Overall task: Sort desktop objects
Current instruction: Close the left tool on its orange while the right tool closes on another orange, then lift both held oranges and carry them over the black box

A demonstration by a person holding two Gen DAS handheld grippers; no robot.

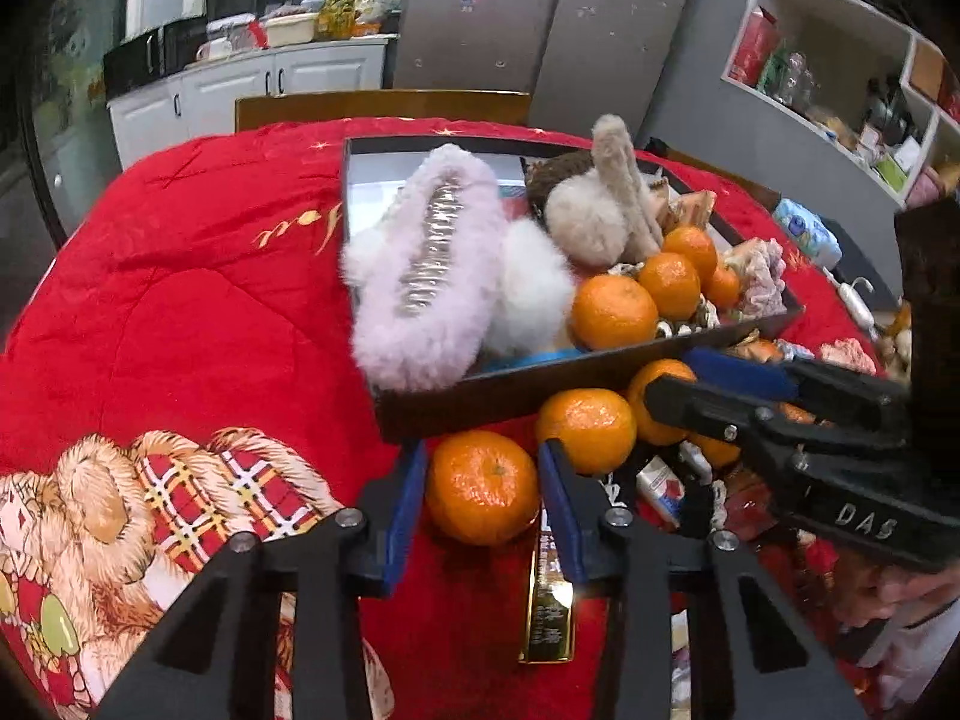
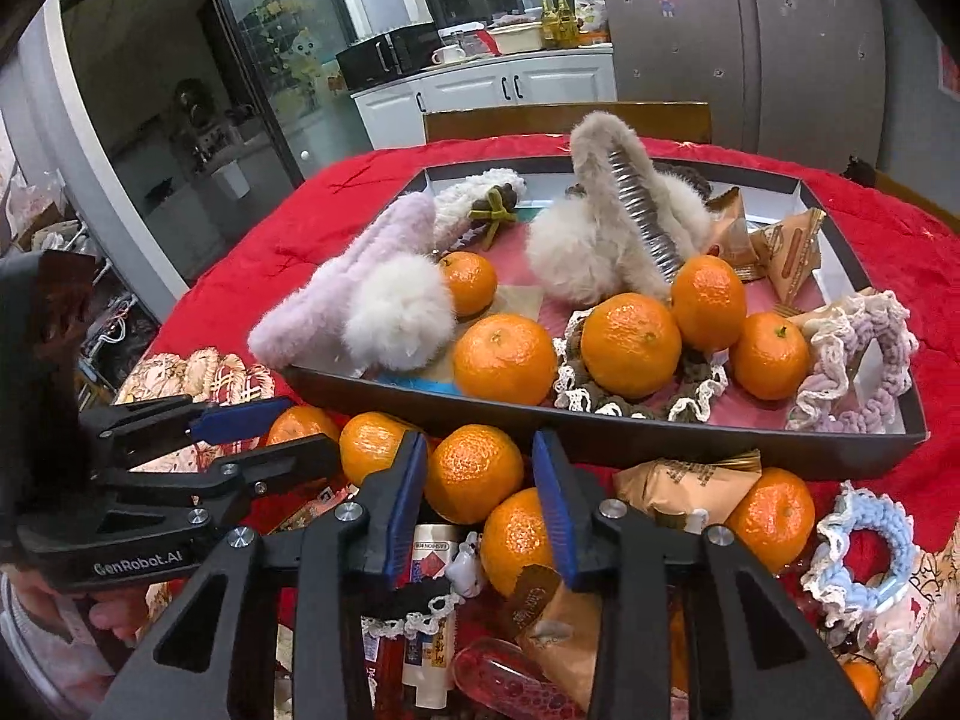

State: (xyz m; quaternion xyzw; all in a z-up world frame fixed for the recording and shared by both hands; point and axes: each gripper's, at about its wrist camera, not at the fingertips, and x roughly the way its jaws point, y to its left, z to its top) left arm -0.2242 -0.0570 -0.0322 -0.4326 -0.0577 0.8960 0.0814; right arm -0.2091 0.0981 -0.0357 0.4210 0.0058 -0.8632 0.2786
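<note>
Tangerine point(image 1: 483, 486) gripped between left fingers point(image 1: 403, 498), second tangerine point(image 2: 474, 473) between right fingers point(image 2: 401, 501)

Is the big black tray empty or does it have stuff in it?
Not empty. The black tray holds tangerines, fluffy hair clips, scrunchies and wrapped snacks.

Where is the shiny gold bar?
In the left wrist view the gold bar lies on the red cloth at the bottom middle, just below the orange between the left gripper fingers.
</note>
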